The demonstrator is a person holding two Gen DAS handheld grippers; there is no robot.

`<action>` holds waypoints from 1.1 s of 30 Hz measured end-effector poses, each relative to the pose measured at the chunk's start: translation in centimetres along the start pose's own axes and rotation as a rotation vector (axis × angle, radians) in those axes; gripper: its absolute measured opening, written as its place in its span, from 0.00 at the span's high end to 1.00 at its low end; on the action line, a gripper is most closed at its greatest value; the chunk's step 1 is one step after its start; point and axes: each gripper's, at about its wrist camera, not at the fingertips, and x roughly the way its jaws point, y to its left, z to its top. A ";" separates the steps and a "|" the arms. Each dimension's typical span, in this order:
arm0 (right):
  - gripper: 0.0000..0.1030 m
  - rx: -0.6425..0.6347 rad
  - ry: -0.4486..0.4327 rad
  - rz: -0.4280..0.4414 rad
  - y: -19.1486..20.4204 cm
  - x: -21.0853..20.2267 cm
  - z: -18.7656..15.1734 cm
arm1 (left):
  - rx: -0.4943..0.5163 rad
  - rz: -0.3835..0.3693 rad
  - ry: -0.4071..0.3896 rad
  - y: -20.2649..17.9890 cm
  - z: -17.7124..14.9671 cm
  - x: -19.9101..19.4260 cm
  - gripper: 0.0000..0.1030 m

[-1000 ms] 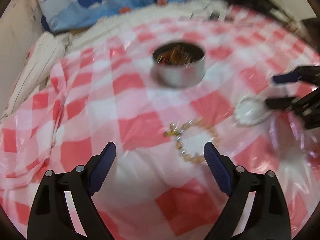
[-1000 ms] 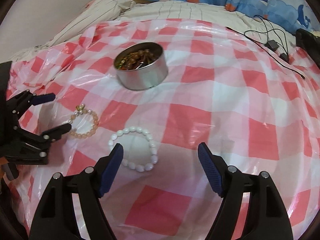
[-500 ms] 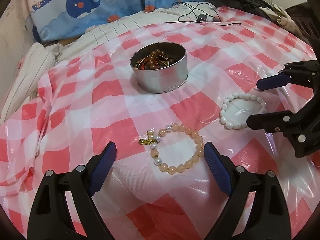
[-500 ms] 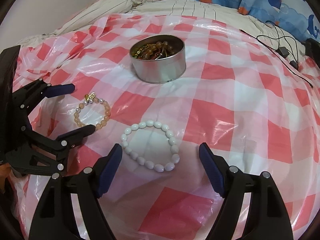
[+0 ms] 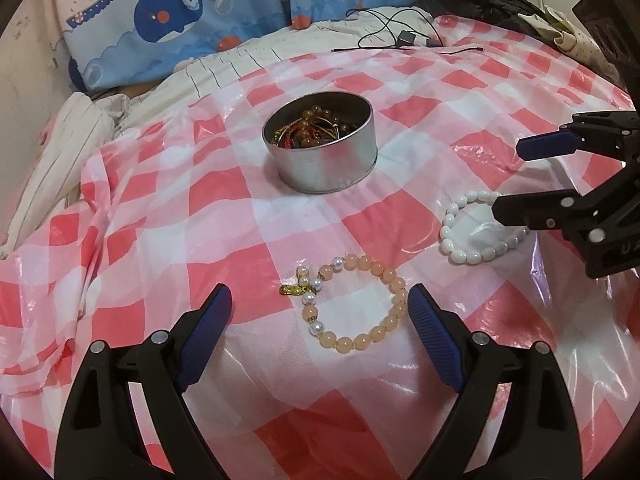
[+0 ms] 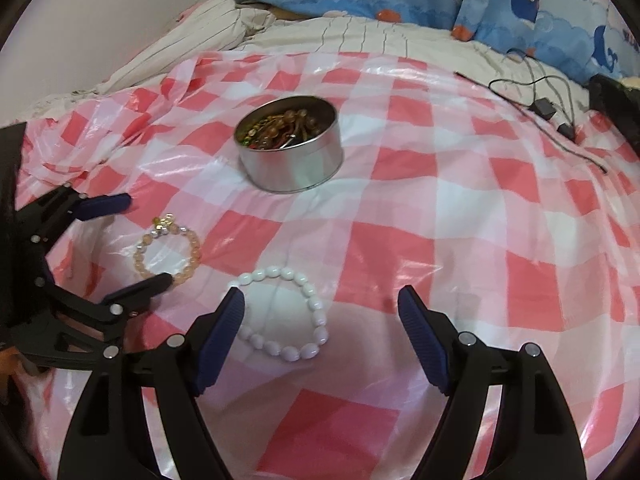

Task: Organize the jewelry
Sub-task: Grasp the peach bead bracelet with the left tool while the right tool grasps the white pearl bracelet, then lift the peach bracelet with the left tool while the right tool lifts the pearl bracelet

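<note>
Both grippers have come nearer, jaws wide, left gripper (image 5: pixel 318 308) at the peach bracelet (image 5: pixel 352 304), right gripper (image 6: pixel 322 308) at the white bracelet (image 6: pixel 284 312); slippery plastic cover (image 6: pixel 440 216) may bunch between closing jaws.

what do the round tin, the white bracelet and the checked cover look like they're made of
Round tin: bare metal, going by its dull silver, brushed-looking wall. White bracelet: glossy opaque oval beads, maybe glass, stone or plastic. Checked cover: thin plastic sheet, judging by its shiny wrinkles.
</note>
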 end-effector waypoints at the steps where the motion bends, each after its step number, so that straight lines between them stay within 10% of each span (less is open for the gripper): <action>1: 0.26 -0.012 0.002 -0.014 0.1 0.1 0.0 | 0.003 0.005 -0.001 0.0 0.0 0.0 0.17; 5: 0.40 -0.066 0.033 -0.013 1.1 1.1 -0.4 | 0.029 0.003 0.009 -0.5 0.0 0.2 0.26; 9: 0.80 -0.112 0.066 0.041 2.2 1.5 -0.8 | 0.050 -0.042 0.053 -1.4 0.0 0.9 0.79; 11: 0.92 -0.111 0.082 0.087 2.4 1.5 -0.9 | 0.029 -0.064 0.060 -1.2 0.0 0.8 0.86; 16: 0.92 -0.059 0.069 0.153 1.9 0.8 -0.7 | -0.134 -0.193 0.034 1.7 0.2 -0.1 0.93; 26: 0.91 -0.038 0.077 0.140 1.0 0.6 -0.3 | -0.170 -0.200 0.047 3.8 0.1 -0.3 0.93; 28: 0.59 -0.034 0.081 0.123 0.8 0.8 -0.4 | -0.162 -0.188 0.073 3.8 -0.1 0.1 0.93; 33: 0.54 -0.016 0.029 0.100 0.5 0.4 -0.2 | -0.144 -0.169 0.078 3.3 -0.3 0.3 0.86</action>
